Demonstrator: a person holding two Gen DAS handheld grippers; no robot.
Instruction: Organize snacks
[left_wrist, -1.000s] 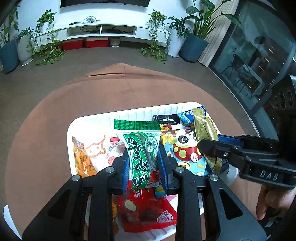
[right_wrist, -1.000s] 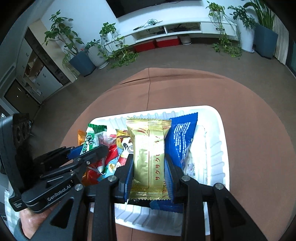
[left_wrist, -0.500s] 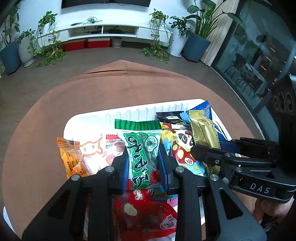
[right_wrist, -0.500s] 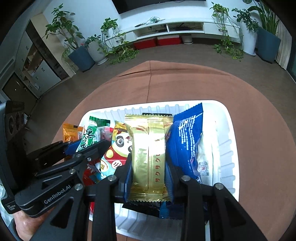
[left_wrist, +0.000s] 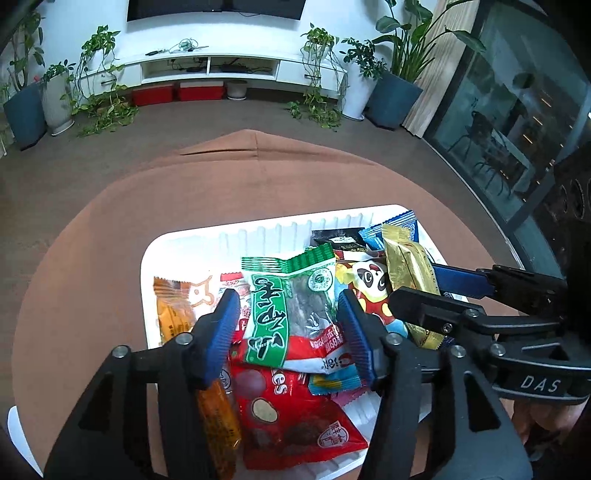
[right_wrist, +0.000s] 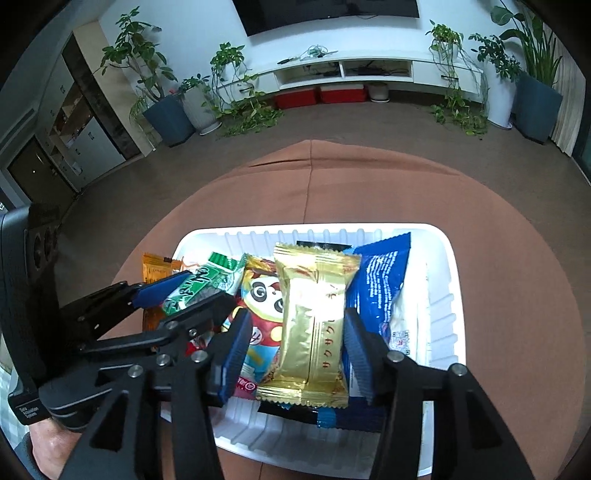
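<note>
A white ribbed tray on the brown round table holds several snack packets. My left gripper is open, its blue pads apart on either side of a green packet that lies on a red packet. My right gripper is open around a gold packet, which lies between a panda packet and a blue packet. An orange packet lies at the tray's left side. Each gripper shows in the other's view.
The tray sits on a brown cloth-covered round table. Beyond it are a grey floor, potted plants, a white TV shelf and a glass wall on the right. The tray's right part is bare ribbed plastic.
Both grippers' jaws have opened: the green packet and the gold packet, held a second ago, now lie loose in the tray between the spread pads.
</note>
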